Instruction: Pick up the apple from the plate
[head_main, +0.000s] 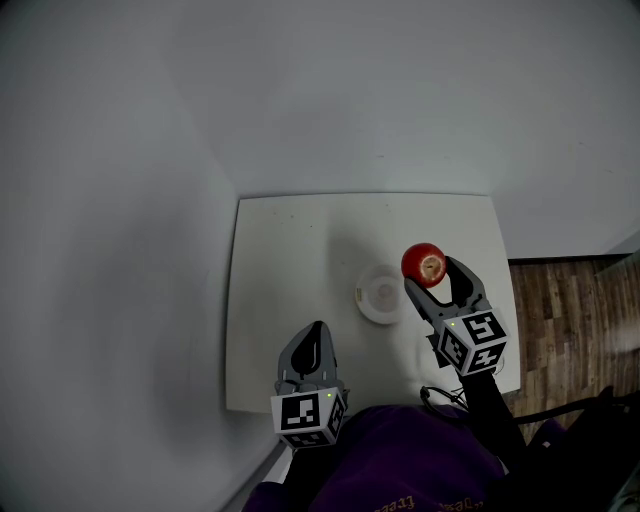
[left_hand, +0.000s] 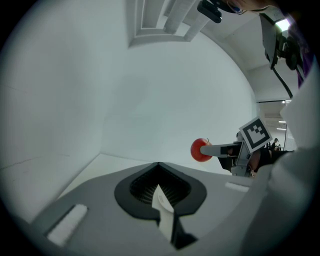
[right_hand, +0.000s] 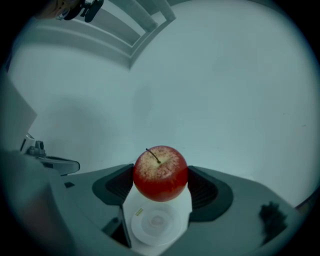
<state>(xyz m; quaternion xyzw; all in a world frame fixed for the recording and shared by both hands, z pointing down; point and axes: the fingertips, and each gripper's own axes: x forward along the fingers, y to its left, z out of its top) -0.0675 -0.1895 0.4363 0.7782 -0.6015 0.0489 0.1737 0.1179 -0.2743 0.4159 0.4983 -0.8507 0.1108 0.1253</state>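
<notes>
A red apple (head_main: 424, 264) with a yellowish top and short stem sits clamped between the jaws of my right gripper (head_main: 428, 268), lifted above the table. In the right gripper view the apple (right_hand: 160, 173) fills the gap between both pads, and the white plate (right_hand: 155, 222) lies empty far below it. From the head view the plate (head_main: 380, 294) rests on the small white table (head_main: 280, 300), just left of the apple. My left gripper (head_main: 316, 338) hovers near the table's front edge, jaws together with nothing between them. The left gripper view shows the apple (left_hand: 200, 150) held out at the right.
The white table stands in a corner between two plain white walls. Wooden floor (head_main: 570, 310) shows to the right of it. A person's purple sleeve (head_main: 400, 460) fills the bottom of the head view.
</notes>
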